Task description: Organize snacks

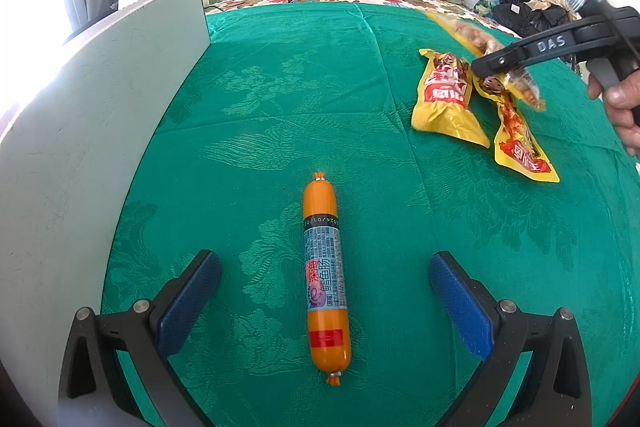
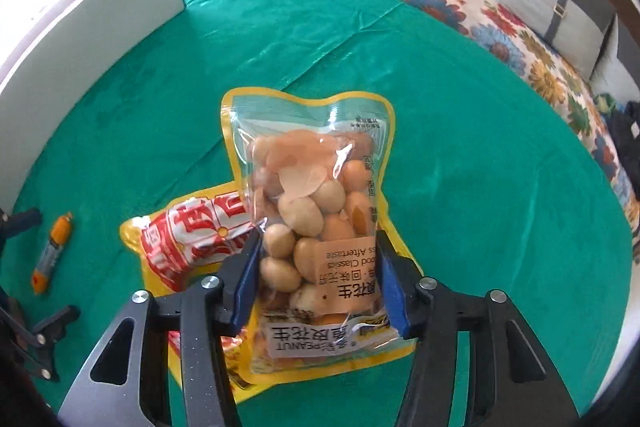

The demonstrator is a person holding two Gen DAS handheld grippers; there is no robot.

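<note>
Peanut bag blurred, tool-hidden

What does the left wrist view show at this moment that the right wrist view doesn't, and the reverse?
Only the left wrist view shows the left gripper open around the sausage without touching it, and the hand holding the right gripper.

Only the right wrist view shows the right gripper shut on the peanut bag, with its clear window and printed label readable.

Both show the sausage, the yellow-red packets beneath the peanut bag, the white box and the green cloth.
</note>
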